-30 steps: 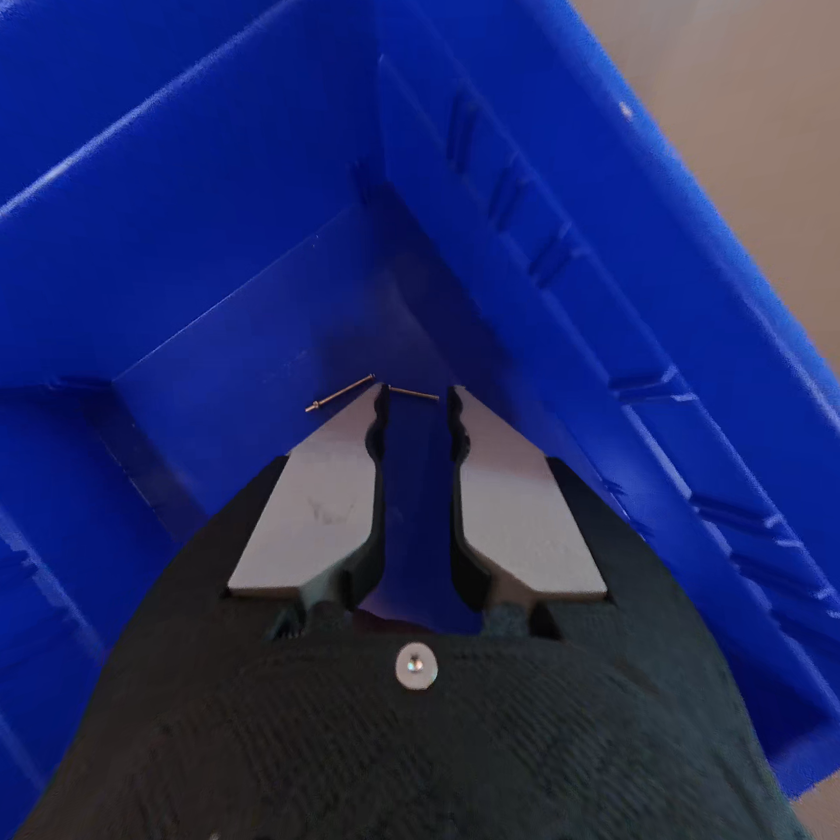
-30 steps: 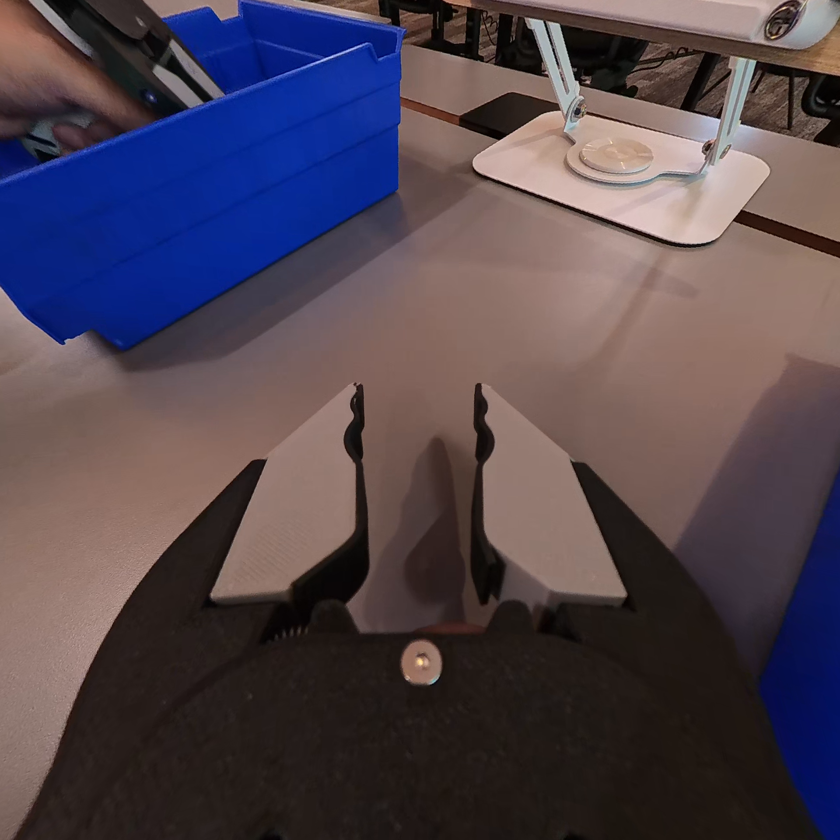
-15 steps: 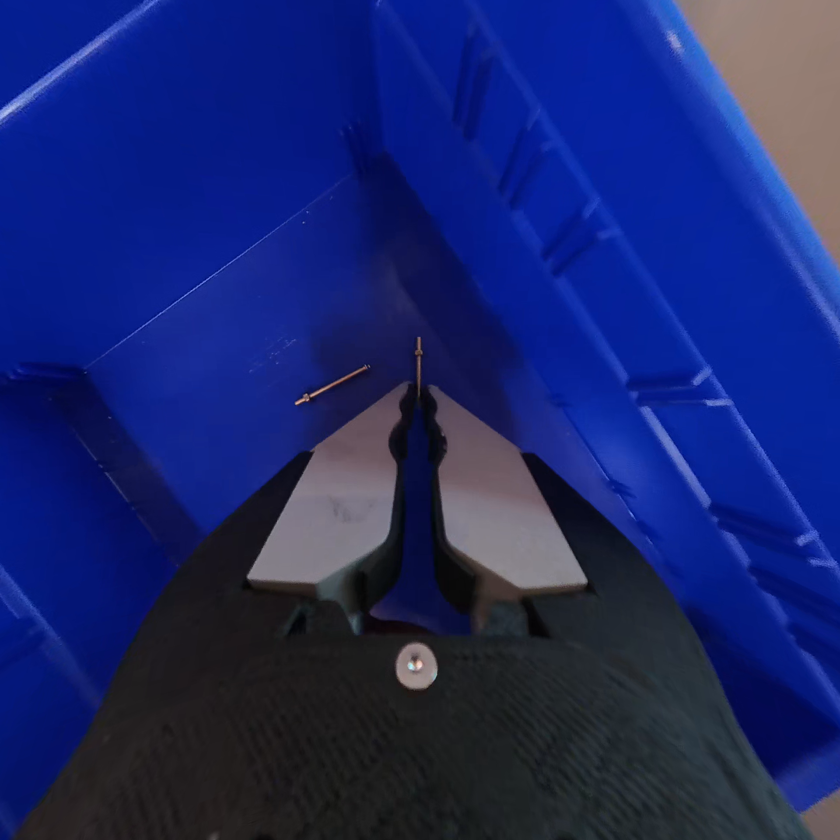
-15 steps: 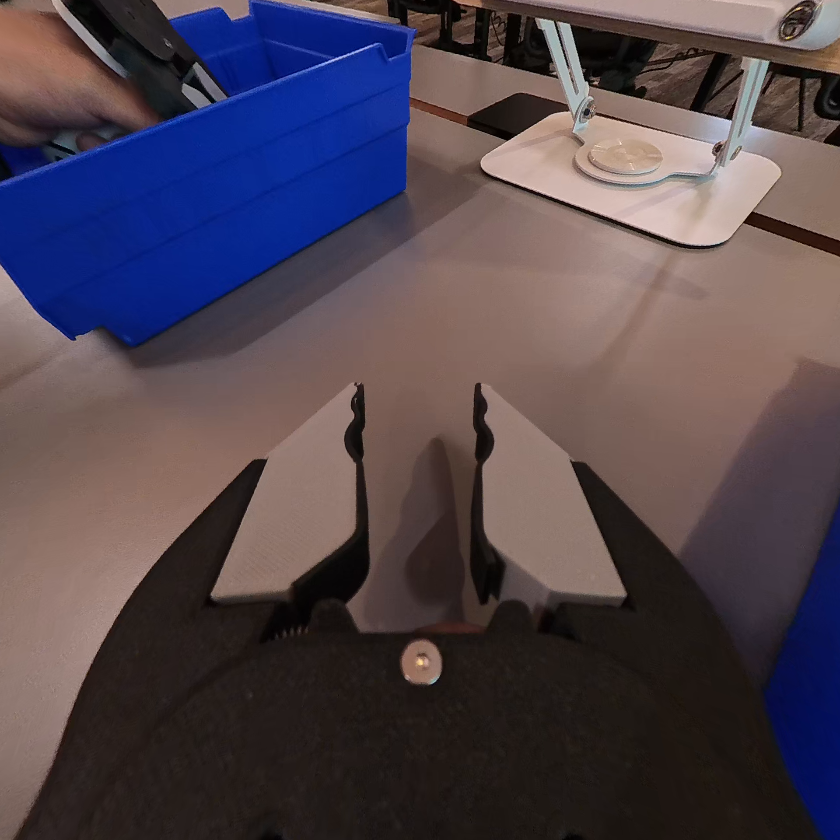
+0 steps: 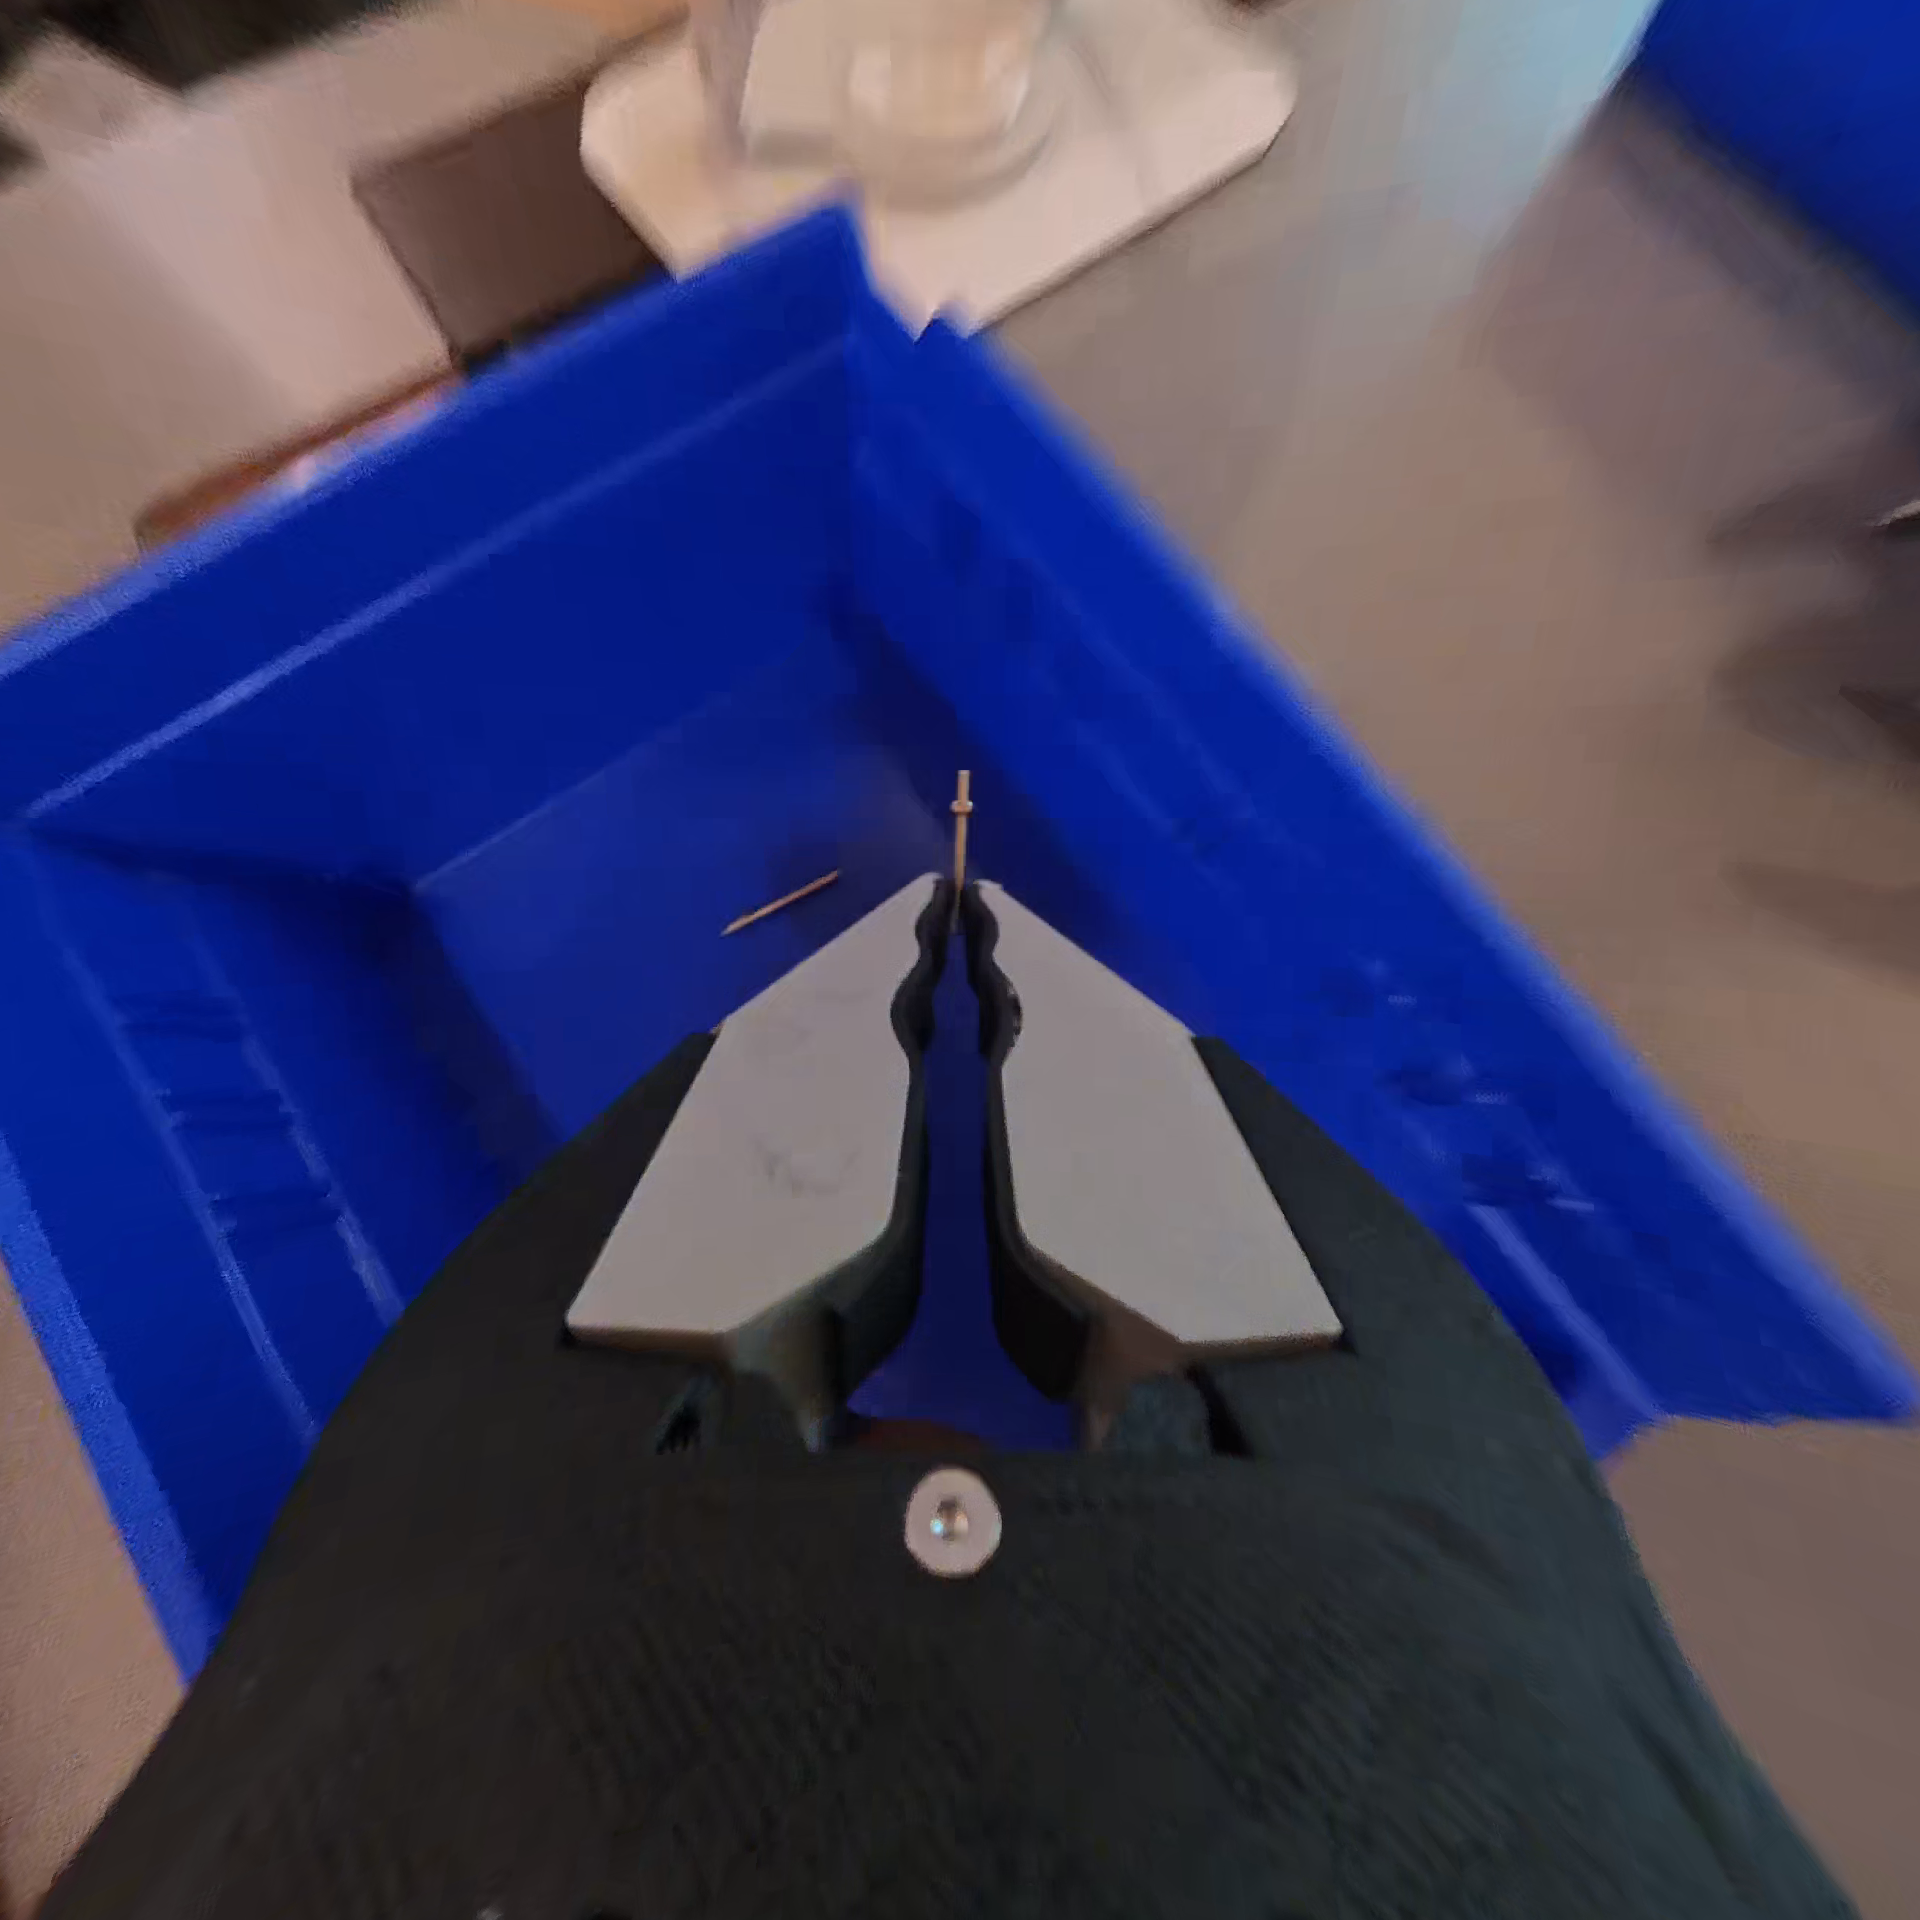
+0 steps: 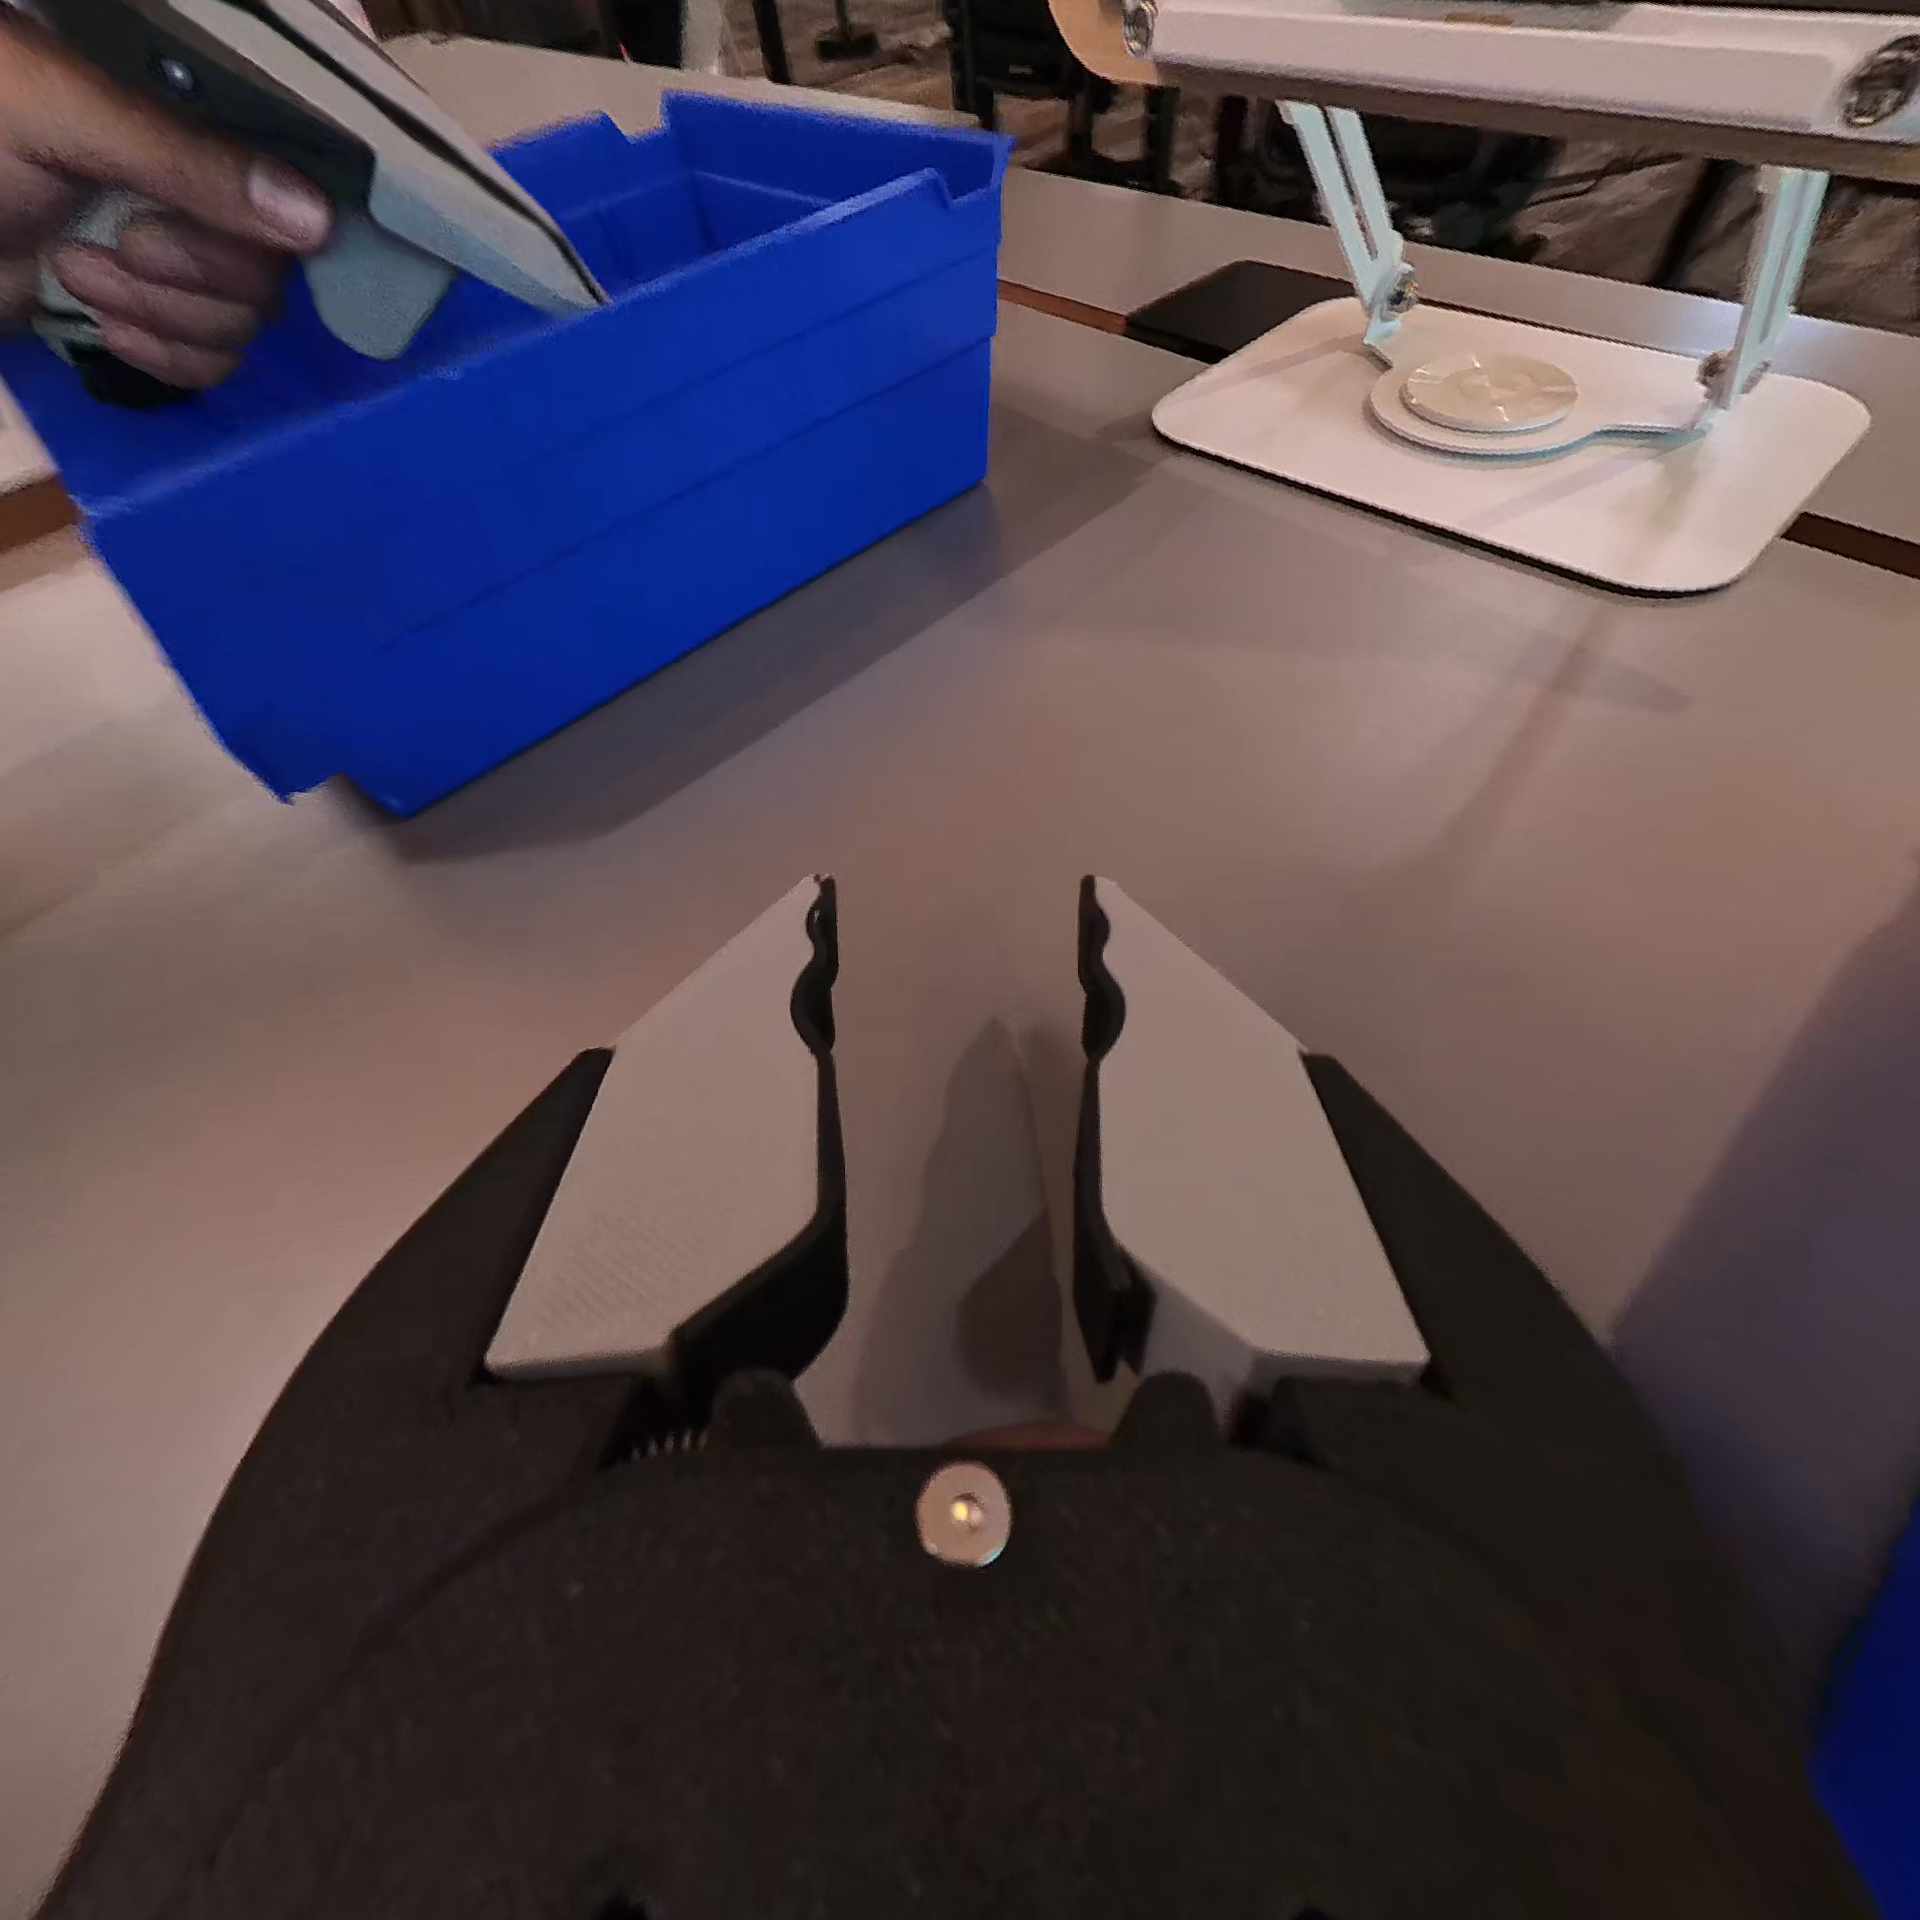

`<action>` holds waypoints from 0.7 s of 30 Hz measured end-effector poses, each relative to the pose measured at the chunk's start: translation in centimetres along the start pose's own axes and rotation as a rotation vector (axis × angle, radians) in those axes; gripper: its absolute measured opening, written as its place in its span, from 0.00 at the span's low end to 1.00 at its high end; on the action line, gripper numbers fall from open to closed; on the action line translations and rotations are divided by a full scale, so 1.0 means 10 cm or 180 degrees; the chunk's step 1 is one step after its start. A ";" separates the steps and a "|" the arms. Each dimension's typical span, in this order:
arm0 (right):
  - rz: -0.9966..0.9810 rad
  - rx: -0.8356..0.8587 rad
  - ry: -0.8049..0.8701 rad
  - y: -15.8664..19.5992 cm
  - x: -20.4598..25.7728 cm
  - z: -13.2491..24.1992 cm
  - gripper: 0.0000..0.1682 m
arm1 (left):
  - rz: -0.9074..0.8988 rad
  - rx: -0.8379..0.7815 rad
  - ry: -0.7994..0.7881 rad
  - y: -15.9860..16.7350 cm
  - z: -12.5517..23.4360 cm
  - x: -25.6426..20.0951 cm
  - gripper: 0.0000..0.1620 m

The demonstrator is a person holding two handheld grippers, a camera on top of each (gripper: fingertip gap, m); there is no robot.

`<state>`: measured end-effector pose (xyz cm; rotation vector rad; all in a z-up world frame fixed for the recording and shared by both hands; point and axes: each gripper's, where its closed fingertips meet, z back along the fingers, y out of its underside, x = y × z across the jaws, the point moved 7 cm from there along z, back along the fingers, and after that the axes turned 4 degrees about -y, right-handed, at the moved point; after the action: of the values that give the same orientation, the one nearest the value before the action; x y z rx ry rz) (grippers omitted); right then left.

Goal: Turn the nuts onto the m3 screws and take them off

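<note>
My left gripper [image 5: 957, 885] is shut on a thin brass m3 screw [image 5: 961, 829] that sticks straight out past its fingertips, with a small nut near the far end. It is raised above the floor of a blue bin [image 5: 644, 582]. A second screw [image 5: 781, 902] lies on the bin floor to the left. In the right wrist view my right gripper [image 6: 951, 894] is open and empty, low over the grey table [image 6: 1299, 790]. The left gripper [image 6: 561, 286] shows there, held by a hand, tips inside the blue bin [image 6: 582, 551].
A white stand with a round disc [image 6: 1507, 436] sits at the back right of the table and shows blurred in the left wrist view [image 5: 935, 125]. A second blue object [image 6: 1870, 1704] edges the right side. My hands' fingertips stand some 25 cm from each other.
My left gripper closed on one of the two screws, turned it upright and lifted it back from the bin floor. The right gripper stayed open and barely shifted.
</note>
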<state>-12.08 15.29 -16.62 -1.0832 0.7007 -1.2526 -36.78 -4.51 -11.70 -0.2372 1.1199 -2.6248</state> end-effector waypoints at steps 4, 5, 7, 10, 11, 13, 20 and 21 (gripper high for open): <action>-0.0172 -0.0377 -0.0501 -0.14 0.12 0.08 0.24 | -0.0112 -0.0902 0.0504 -0.23 0.51 -0.64 0.01; -0.0193 -0.0506 -0.0614 -0.19 0.15 0.13 0.23 | -0.0160 -0.1099 0.0567 -0.27 0.61 -0.82 0.01; -0.0237 -0.0790 -0.0897 -0.29 0.21 0.24 0.20 | -0.0201 -0.1448 0.0784 -0.33 0.75 -1.20 0.00; -0.0332 -0.1165 -0.1296 -0.42 0.25 0.41 0.12 | -0.0143 -0.1802 0.0964 -0.32 0.70 -1.70 0.00; -0.0381 -0.1267 -0.1383 -0.45 0.24 0.46 0.13 | -0.0100 -0.1816 0.1017 -0.29 0.61 -1.84 0.00; -0.0481 -0.1457 -0.1500 -0.49 0.20 0.55 0.16 | -0.0035 -0.1826 0.1045 -0.23 0.39 -2.06 0.00; -0.0740 -0.1269 -0.1506 -0.40 0.11 0.46 0.23 | 0.0188 -0.1904 0.1232 -0.15 0.04 -2.34 0.00; -0.0770 -0.1209 -0.1515 -0.38 0.11 0.43 0.23 | 0.0186 -0.1895 0.1204 -0.14 0.02 -2.34 0.00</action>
<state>-9.48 15.50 -11.36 -1.7504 0.4556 -1.0197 -14.84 3.67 -11.53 0.1873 1.9853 -2.2694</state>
